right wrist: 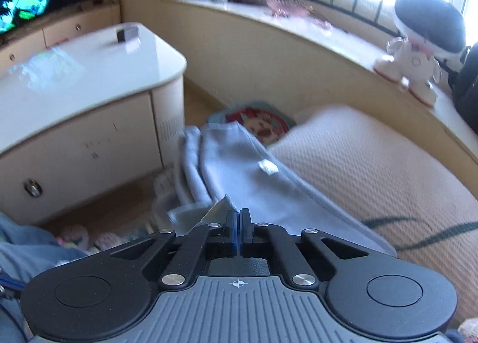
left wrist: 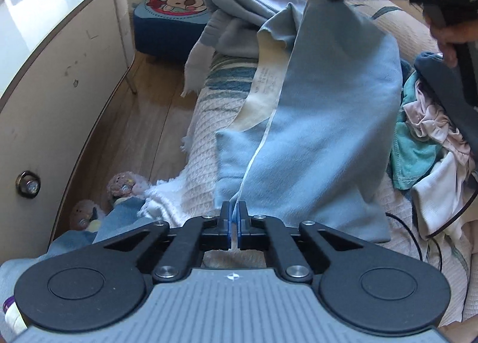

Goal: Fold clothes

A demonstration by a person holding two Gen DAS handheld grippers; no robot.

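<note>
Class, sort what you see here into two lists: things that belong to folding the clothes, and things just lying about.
Belongs to the job:
- light blue garment, held at two ends
- left hand-held gripper, shut on it
- right hand-held gripper, shut on its corner
- heap of unfolded clothes
- grey garment

Lying about:
- cartoon cushion
- white cabinet
- toy figure
- slippers
</note>
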